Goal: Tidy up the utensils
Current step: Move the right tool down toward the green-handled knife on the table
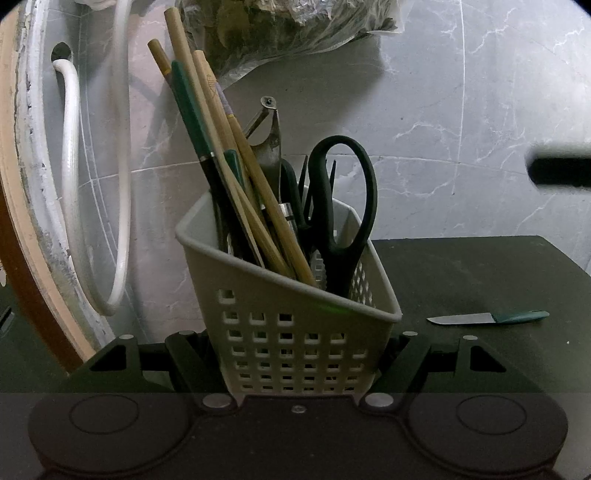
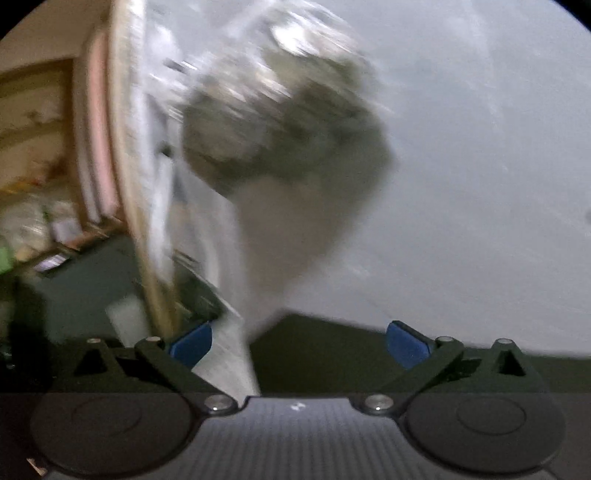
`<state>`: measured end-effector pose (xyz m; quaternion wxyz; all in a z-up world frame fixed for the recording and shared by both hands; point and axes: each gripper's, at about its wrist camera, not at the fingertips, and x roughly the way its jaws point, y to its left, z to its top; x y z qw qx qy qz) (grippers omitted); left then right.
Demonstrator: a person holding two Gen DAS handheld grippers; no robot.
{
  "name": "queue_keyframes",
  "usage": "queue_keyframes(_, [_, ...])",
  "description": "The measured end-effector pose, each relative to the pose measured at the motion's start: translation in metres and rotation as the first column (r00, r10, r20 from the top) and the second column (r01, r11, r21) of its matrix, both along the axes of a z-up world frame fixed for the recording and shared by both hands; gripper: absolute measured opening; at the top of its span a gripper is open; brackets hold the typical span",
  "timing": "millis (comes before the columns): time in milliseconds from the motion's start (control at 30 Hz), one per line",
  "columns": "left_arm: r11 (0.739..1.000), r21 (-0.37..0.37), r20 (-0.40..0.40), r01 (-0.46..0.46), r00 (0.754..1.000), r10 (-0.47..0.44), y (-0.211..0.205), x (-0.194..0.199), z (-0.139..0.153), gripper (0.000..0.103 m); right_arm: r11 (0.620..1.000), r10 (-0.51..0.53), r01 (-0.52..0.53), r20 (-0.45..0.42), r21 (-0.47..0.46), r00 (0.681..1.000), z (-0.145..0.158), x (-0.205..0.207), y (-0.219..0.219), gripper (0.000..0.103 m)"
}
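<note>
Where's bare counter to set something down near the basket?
Free: dark counter right of the basket, between wall and small knife, plus the strip in front of the knife. Crowded: basket itself, packed with chopsticks and scissors; hoses crowd its left.

Perforated matt plastic utensil basket (image 1: 288, 343); wooden chopsticks (image 1: 221, 147); black plastic-handled scissors (image 1: 343, 206); knife (image 1: 487, 318) with bare metal blade, green plastic handle; matt dark table (image 1: 480, 273); glossy marbled wall tiles (image 1: 443, 110).

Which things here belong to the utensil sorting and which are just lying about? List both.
Job: utensil basket held by the left gripper, chopsticks, scissors, knife on the dark table.
Lying about: white hose, plastic bag.
</note>
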<state>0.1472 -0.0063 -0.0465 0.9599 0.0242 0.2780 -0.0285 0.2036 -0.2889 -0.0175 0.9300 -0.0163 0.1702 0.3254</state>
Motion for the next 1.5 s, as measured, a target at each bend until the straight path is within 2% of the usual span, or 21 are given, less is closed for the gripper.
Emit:
queue_keyframes(100, [1.000, 0.001, -0.002, -0.002, 1.000, 0.002, 0.000, 0.000, 0.001, 0.076, 0.989, -0.139, 0.134, -0.098, -0.060, 0.985, -0.020, 0.009, -0.024, 0.103])
queue_keyframes(167, [1.000, 0.002, -0.004, -0.003, 1.000, 0.003, -0.001, 0.000, 0.001, 0.076, 0.976, -0.218, 0.211, -0.188, -0.055, 0.958, -0.032, 0.014, -0.041, 0.103])
queue_keyframes(233, [1.000, 0.003, -0.006, -0.005, 1.000, 0.005, -0.001, 0.001, 0.001, 0.076, 0.957, -0.284, 0.291, -0.298, -0.024, 0.911, -0.045, 0.020, -0.057, 0.103])
queue_keyframes(300, [1.000, 0.004, -0.007, -0.008, 1.000, 0.008, -0.002, 0.001, 0.002, 0.076, 0.930, -0.324, 0.368, -0.419, 0.024, 0.848, -0.059, 0.025, -0.073, 0.103])
queue_keyframes(367, [1.000, 0.005, -0.009, -0.011, 1.000, 0.011, -0.002, 0.001, 0.002, 0.076, 0.897, -0.352, 0.438, -0.501, 0.061, 0.791, -0.072, 0.029, -0.085, 0.103])
queue_keyframes(533, [1.000, 0.006, -0.016, -0.014, 1.000, 0.014, -0.003, 0.002, 0.003, 0.076, 0.844, -0.428, 0.536, -0.585, 0.014, 0.689, -0.089, 0.041, -0.091, 0.103])
queue_keyframes(733, [1.000, 0.006, -0.019, -0.019, 1.000, 0.019, -0.004, 0.002, 0.004, 0.076, 0.784, -0.414, 0.619, -0.696, 0.055, 0.586, -0.100, 0.056, -0.092, 0.103])
queue_keyframes(800, [1.000, 0.008, -0.019, -0.019, 1.000, 0.019, -0.004, 0.002, 0.004, 0.076, 0.768, -0.403, 0.638, -0.725, 0.065, 0.559, -0.105, 0.062, -0.091, 0.103])
queue_keyframes(867, [1.000, 0.008, -0.022, -0.019, 1.000, 0.019, -0.004, 0.003, 0.004, 0.076, 0.749, -0.410, 0.659, -0.730, 0.072, 0.546, -0.107, 0.064, -0.091, 0.103])
queue_keyframes(1000, [1.000, 0.006, -0.029, -0.021, 0.999, 0.021, -0.004, 0.004, 0.005, 0.076, 0.712, -0.474, 0.702, -0.716, 0.030, 0.512, -0.105, 0.075, -0.087, 0.100])
queue_keyframes(1100, [1.000, 0.005, -0.032, -0.022, 0.999, 0.022, -0.003, 0.005, 0.006, 0.076, 0.705, -0.528, 0.709, -0.684, -0.022, 0.504, -0.103, 0.080, -0.080, 0.090])
queue_keyframes(1167, [1.000, 0.006, -0.032, -0.023, 0.999, 0.023, -0.003, 0.005, 0.006, 0.076, 0.712, -0.562, 0.699, -0.648, -0.063, 0.514, -0.101, 0.083, -0.073, 0.084])
queue_keyframes(1267, [1.000, 0.006, -0.030, -0.026, 0.999, 0.026, -0.004, 0.004, 0.006, 0.076, 0.732, -0.602, 0.671, -0.571, -0.116, 0.558, -0.101, 0.085, -0.061, 0.071])
queue_keyframes(1333, [1.000, 0.006, -0.029, -0.027, 0.999, 0.027, -0.004, 0.004, 0.005, 0.076, 0.750, -0.609, 0.648, -0.523, -0.133, 0.597, -0.102, 0.088, -0.055, 0.054])
queue_keyframes(1500, [1.000, 0.011, -0.034, -0.023, 0.999, 0.024, -0.005, 0.004, 0.005, 0.076, 0.809, -0.569, 0.570, -0.440, -0.145, 0.695, -0.105, 0.106, -0.051, 0.053])
